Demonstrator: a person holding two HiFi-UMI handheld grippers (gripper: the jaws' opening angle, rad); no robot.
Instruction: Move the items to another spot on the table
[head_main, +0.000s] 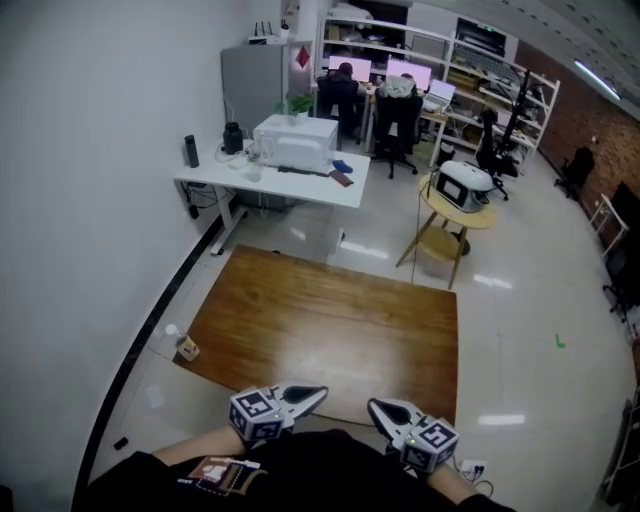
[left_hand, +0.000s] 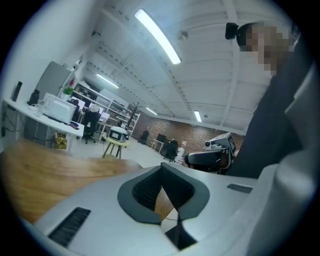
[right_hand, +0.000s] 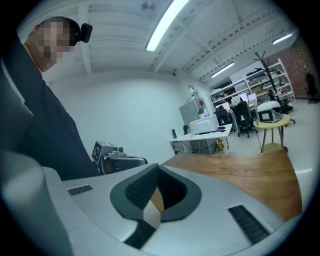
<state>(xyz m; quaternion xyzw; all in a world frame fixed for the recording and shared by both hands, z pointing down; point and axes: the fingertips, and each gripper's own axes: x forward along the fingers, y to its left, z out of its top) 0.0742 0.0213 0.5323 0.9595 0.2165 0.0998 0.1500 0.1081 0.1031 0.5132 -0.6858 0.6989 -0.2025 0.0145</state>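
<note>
Left hand-held gripper (head_main: 320, 393), right hand-held gripper (head_main: 373, 405): 2 closed; 1 wooden table (head_main: 330, 320).

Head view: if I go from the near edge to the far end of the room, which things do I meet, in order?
The left gripper and right gripper, side by side → wooden table → white desk → black office chair → pink screens.
</note>
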